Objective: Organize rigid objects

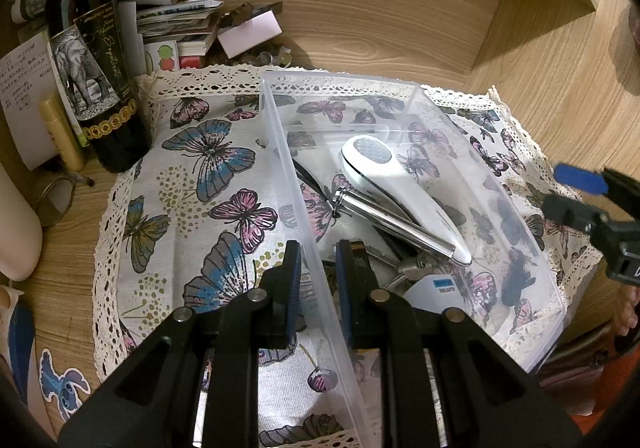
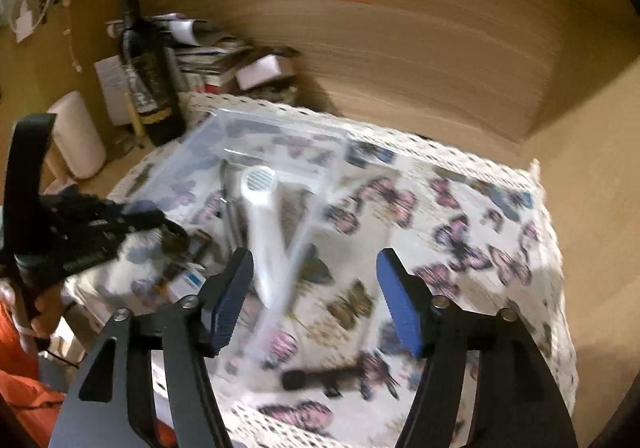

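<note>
1. Two grippers are working over a clear plastic bin [image 1: 416, 95] that is sitting on a butterfly-print cloth [image 1: 208, 151] on the wooden desk [image 1: 560, 95].
2. Left gripper [image 1: 318, 280] is straddling the bin's near-left wall, its fingers [image 1: 294, 276] standing on either side of it; whether they are pressing on the plastic I cannot tell.
3. Inside the bin a white handheld shower head [image 1: 384, 175] is lying face up, leaning across a chrome tube [image 1: 384, 215], with darker metal bits and a small blue-labelled white card [image 1: 436, 288] beneath.
4. Right gripper [image 2: 316, 288] is hovering above the bin's near end, its blue-padded fingers [image 2: 400, 304] spread wide apart and gripping nothing; that view is blurring.
5. Beside the cloth, a dark wine bottle [image 1: 92, 59] with an elephant label is standing upright in front of stacked papers [image 1: 176, 19].
</note>
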{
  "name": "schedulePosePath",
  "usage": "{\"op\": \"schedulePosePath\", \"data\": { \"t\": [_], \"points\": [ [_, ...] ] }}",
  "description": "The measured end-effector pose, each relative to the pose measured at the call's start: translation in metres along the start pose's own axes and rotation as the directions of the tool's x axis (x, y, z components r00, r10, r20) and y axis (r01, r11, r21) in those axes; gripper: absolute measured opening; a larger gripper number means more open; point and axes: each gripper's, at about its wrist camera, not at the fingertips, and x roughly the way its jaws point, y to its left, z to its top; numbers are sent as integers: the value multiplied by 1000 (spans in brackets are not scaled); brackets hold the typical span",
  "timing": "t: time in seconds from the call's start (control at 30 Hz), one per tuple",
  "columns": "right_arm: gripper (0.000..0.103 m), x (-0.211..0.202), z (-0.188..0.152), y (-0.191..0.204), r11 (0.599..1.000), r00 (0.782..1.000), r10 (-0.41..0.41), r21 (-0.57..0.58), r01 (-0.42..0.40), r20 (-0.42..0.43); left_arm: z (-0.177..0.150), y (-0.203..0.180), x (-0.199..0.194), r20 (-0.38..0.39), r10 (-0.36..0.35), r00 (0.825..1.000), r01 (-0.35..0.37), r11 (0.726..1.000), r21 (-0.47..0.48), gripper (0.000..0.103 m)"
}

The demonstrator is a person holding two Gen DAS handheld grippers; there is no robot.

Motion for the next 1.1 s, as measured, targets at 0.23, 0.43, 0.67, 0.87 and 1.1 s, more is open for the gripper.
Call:
{"op": "schedulePosePath", "data": {
  "t": [0.23,0.43,0.67,0.87,1.1],
  "points": [
    [73,1,-34,-13,997,997,-50,49,52,-53,1,-3,0,0,2,1000,-2,1000,2,17],
    [74,7,-62,-15,996,993,-32,76,41,-114,1,-4,0,2,3,1000,-3,1000,4,17],
    [74,24,-76,-12,996,986,21,88,-6,-167,1,-3,0,1,2,1000,-2,1000,4,17],
    [74,41,-80,-15,995,983,39,94,-22,-181,0,-3,0,2,2,1000,-2,1000,4,17],
    [58,45,-77,-16,996,986,57,74,-46,-157,0,-3,0,2,1,1000,-1,1000,3,17]
  ]
}}
